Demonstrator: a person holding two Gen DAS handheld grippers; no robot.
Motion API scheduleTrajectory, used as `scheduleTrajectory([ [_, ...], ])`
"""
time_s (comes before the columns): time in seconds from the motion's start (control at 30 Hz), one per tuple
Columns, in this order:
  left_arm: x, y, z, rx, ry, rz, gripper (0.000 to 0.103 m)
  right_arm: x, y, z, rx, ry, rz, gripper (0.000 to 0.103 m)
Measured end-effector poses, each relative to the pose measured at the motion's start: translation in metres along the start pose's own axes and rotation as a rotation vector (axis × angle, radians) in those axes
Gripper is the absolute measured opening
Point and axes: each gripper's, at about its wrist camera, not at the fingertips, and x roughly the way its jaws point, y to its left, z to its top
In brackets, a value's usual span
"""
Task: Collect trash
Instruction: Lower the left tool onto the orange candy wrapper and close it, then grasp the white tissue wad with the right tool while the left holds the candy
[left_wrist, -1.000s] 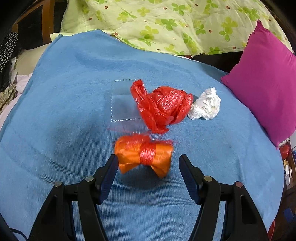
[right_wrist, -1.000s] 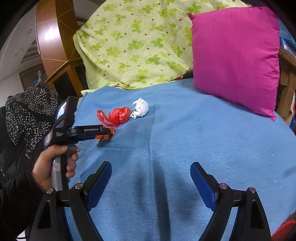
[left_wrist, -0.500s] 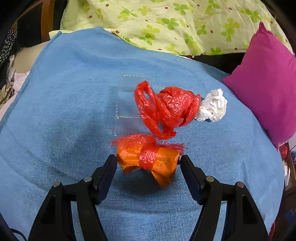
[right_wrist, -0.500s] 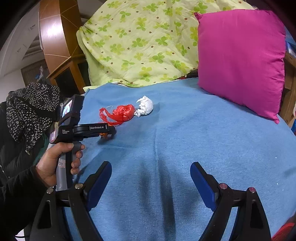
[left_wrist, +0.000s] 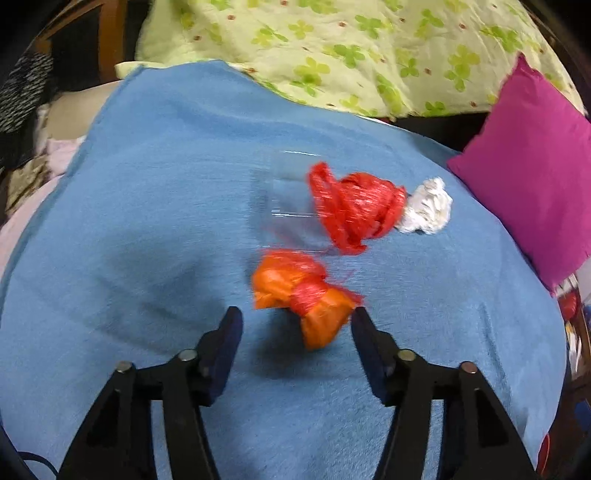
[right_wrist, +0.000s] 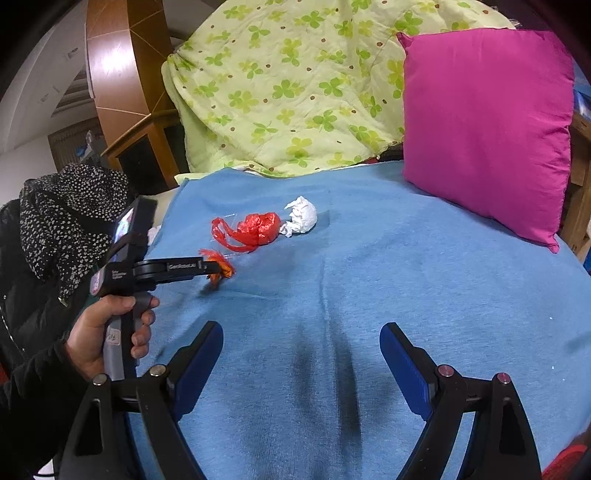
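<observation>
An orange wrapper tied with red netting (left_wrist: 303, 297) lies on the blue blanket (left_wrist: 147, 221), just ahead of my open left gripper (left_wrist: 295, 325), nearer its right finger. Behind it lie a crumpled red plastic bag (left_wrist: 354, 210), a clear plastic sheet (left_wrist: 288, 192) and a white paper wad (left_wrist: 428, 210). In the right wrist view the left gripper (right_wrist: 210, 271) reaches the orange wrapper (right_wrist: 223, 269), with the red bag (right_wrist: 255, 230) and white wad (right_wrist: 301, 219) beyond. My right gripper (right_wrist: 301, 354) is open and empty over bare blanket.
A magenta pillow (right_wrist: 484, 125) leans at the right, and it also shows in the left wrist view (left_wrist: 535, 177). A green floral quilt (right_wrist: 288, 88) is piled at the back. Wooden furniture (right_wrist: 118, 92) stands at the far left. The blanket's left edge drops off.
My left gripper has shifted left and tilted, so the orange wrapper now sits toward its right finger. The right gripper has drawn back slightly and stays open.
</observation>
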Motion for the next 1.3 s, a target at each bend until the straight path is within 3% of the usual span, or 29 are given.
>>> scheduleTrajectory([
  [0.2,-0.013,-0.005,0.0,-0.055,-0.021,0.008,0.066,0.0,-0.001,0.001,0.011,-0.001,0.013,0.089],
  [0.33,0.005,-0.028,0.013,-0.049,0.003,0.06,0.069,-0.002,-0.001,-0.001,0.006,-0.003,0.016,0.089],
  [0.47,0.023,-0.03,0.019,-0.113,0.026,0.098,0.069,-0.005,-0.01,0.0,0.027,-0.01,0.003,0.089],
  [0.5,0.026,-0.029,0.019,-0.117,0.034,0.124,0.067,-0.006,-0.012,0.0,0.032,-0.009,0.001,0.089],
  [0.53,0.028,-0.027,0.017,-0.117,0.04,0.129,0.047,-0.005,-0.014,0.0,0.035,-0.008,-0.001,0.089],
  [0.67,0.026,-0.018,0.01,-0.108,0.04,0.112,0.036,-0.002,-0.014,0.001,0.032,-0.003,0.002,0.089],
  [1.0,-0.012,0.015,-0.019,-0.126,-0.041,0.119,0.03,0.021,0.009,0.011,-0.035,0.033,0.015,0.089],
  [1.3,-0.024,0.032,-0.012,-0.153,-0.1,0.121,0.031,0.085,0.048,0.063,-0.12,0.067,0.047,0.089],
])
